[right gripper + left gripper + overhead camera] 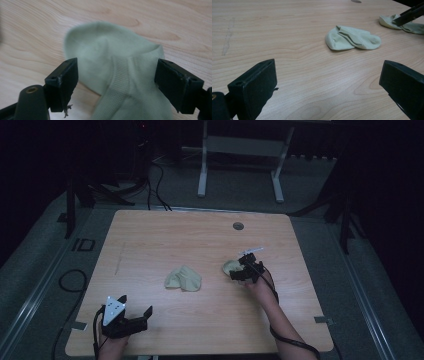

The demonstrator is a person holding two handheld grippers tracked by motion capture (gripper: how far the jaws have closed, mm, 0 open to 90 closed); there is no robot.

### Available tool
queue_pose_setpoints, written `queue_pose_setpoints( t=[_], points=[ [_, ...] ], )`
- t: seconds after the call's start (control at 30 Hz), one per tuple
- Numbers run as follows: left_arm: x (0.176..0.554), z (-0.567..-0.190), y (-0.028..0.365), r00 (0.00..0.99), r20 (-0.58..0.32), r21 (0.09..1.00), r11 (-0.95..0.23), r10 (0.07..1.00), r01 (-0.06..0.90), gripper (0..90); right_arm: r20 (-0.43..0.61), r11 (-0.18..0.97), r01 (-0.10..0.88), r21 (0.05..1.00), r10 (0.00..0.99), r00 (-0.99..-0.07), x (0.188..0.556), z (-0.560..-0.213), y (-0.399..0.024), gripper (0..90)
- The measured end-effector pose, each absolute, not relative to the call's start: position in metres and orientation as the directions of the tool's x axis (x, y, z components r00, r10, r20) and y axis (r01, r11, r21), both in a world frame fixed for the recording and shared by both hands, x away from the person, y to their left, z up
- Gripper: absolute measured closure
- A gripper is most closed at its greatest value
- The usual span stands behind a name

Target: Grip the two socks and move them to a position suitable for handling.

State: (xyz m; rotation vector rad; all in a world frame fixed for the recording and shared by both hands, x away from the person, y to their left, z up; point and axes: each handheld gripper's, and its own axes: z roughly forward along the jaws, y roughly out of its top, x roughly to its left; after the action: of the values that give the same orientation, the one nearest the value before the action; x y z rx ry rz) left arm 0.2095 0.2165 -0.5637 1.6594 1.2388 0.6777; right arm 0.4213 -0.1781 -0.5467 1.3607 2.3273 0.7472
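Nearest the person, the left gripper (134,320) rests low at the front left of the wooden table (150,235), its jaws spread wide with nothing between them, pointing toward the middle of the board. Beyond it, near the table's centre, lies a pale green sock (352,38), crumpled and partly folded over itself, well apart from that gripper. Farther right, the right gripper (116,82) is down over a second pale green sock (120,75); its jaws stand wide on either side of the ribbed cuff band, bracketing the fabric without pinching it, so nothing is held yet. Both socks look light, limp and thin (knit cotton, by the ribbing), so they should weigh next to nothing, sag from any single hold and bunch rather than slide; they are neither fragile nor slippery. The ribbed cuff or a raised fold seems the best place to take hold, since a flat layer lies tight to the board and the jaw tips could skid over it. The table is smooth light wood grain with a small round grommet (238,226) near its far edge. Beyond it the room is dim, with grey flooring, loose cables (155,190) and a white metal stand (240,165).
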Motion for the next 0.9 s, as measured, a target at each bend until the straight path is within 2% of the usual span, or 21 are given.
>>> queue_pose_setpoints(
  t=[0.1,0.2,0.27,0.33,0.47,0.53,0.67,0.9],
  points=[
    [0.210,-0.564,0.217,0.342,-0.096,0.901,-0.064,0.935,0.429,1.2,-0.033,0.396,0.705,0.588,0.883,-0.468,0.424,-0.552,-0.177,21.0],
    [0.210,-0.564,0.217,0.343,-0.103,0.901,-0.059,0.934,0.429,1.2,-0.039,0.376,0.700,0.607,0.894,-0.446,0.425,-0.554,-0.177,25.2],
    [0.210,-0.564,0.217,0.348,-0.103,0.901,-0.061,0.932,0.429,1.2,-0.047,0.388,0.689,0.612,0.888,-0.458,0.423,-0.552,-0.177,36.7],
    [0.210,-0.565,0.216,0.349,-0.103,0.900,-0.062,0.931,0.432,1.2,-0.055,0.399,0.680,0.615,0.882,-0.468,0.422,-0.551,-0.176,44.4],
    [0.211,-0.566,0.215,0.354,-0.104,0.892,-0.070,0.929,0.446,1.2,-0.072,0.420,0.666,0.617,0.872,-0.484,0.421,-0.550,-0.174,70.5],
    [0.212,-0.566,0.215,0.356,-0.105,0.892,-0.071,0.928,0.447,1.2,-0.089,0.438,0.658,0.612,0.865,-0.493,0.420,-0.549,-0.172,78.2],
    [0.212,-0.566,0.215,0.358,-0.108,0.892,-0.069,0.927,0.447,1.2,-0.076,0.439,0.663,0.607,0.862,-0.501,0.420,-0.548,-0.171,80.3],
    [0.212,-0.566,0.215,0.356,-0.108,0.892,-0.068,0.928,0.448,1.2,-0.052,0.441,0.638,0.632,0.845,-0.532,0.409,-0.526,-0.173,81.1]
  ],
)
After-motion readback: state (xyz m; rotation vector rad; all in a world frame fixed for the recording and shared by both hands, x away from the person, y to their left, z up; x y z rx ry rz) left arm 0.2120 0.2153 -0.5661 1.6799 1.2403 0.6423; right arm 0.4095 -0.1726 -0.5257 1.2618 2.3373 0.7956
